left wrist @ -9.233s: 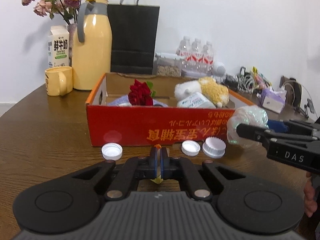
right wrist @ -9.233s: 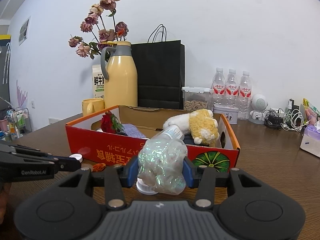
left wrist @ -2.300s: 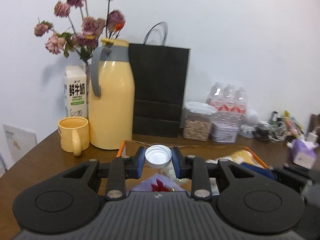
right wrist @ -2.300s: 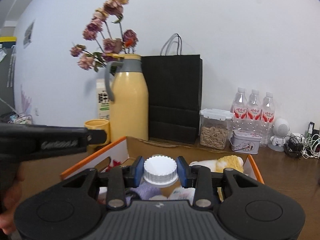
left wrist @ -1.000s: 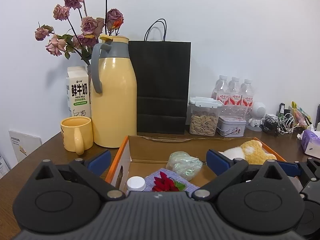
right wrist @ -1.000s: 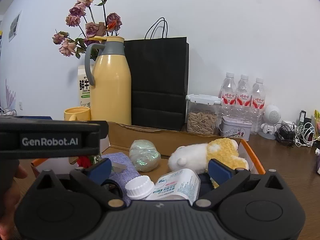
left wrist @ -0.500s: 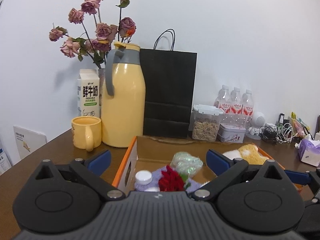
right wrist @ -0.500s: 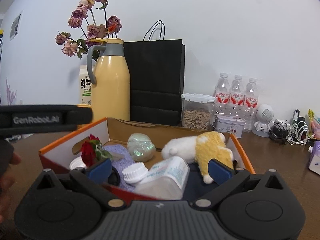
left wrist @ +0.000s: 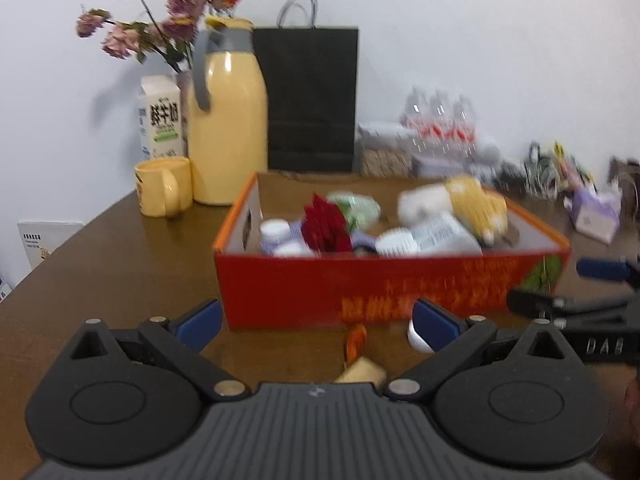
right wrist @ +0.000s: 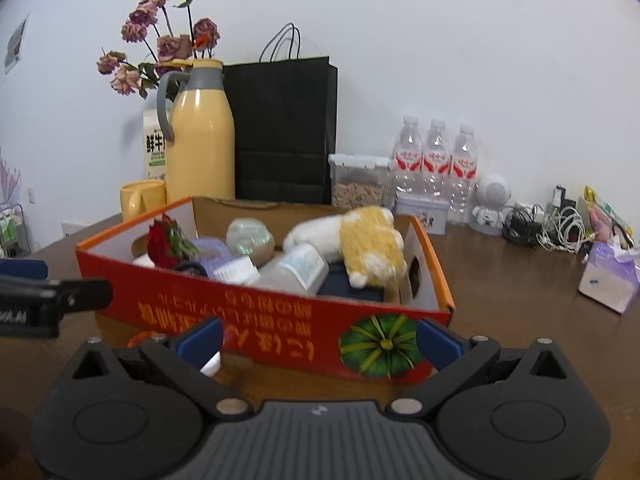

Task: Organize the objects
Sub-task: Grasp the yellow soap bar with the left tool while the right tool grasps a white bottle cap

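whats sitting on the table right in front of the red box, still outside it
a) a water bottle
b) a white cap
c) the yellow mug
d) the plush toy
b: a white cap lies on the table by the red box's near wall, beside the open left gripper.

The left claw (left wrist: 316,320) is held level and low, its two blue-padded fingers (left wrist: 199,319) spread wide apart with nothing between them. The right claw (right wrist: 318,338) sits in the same pose, fingers (right wrist: 438,342) splayed fully and empty. Each claw shows at the edge of the other's wrist view, side by side at about the same height, and a bit of the person's hand (left wrist: 632,396) shows behind the right one.
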The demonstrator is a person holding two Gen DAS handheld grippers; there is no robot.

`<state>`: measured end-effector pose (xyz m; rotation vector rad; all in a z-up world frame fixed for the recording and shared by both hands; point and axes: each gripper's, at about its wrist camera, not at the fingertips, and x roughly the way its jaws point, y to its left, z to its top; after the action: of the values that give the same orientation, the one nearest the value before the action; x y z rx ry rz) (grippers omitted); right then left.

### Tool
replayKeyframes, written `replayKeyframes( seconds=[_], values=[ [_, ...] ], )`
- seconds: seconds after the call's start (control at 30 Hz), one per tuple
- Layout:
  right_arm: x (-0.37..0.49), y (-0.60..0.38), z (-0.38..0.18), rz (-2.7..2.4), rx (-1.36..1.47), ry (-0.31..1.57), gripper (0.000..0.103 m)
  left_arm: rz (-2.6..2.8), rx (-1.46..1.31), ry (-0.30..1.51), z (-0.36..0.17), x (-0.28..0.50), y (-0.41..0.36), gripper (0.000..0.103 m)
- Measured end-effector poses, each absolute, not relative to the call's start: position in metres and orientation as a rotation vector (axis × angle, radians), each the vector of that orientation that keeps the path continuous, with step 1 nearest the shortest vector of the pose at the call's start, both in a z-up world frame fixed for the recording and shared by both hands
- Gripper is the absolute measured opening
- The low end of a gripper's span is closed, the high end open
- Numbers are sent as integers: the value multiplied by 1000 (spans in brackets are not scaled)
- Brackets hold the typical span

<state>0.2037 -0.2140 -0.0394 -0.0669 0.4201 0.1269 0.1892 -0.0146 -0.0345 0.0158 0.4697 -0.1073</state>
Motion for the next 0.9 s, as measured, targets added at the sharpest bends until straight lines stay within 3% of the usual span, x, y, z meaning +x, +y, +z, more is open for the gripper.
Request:
replayKeyframes(
  seconds=[0.37,0.57,0.7,0.9],
  values=[
    [201,-216,-51,110,-95,480,103,-103,86,622,-59,203,-30,102],
    [203,-218,-52,114,-89,491,103,-122,80,650,-65,206,-30,76],
    [204,-217,-52,114,-89,494,103,-171,76,635,-64,201,-31,31],
    [205,-217,-53,111,-88,502,103,-201,31,577,-58,191,-25,30]
  ],
)
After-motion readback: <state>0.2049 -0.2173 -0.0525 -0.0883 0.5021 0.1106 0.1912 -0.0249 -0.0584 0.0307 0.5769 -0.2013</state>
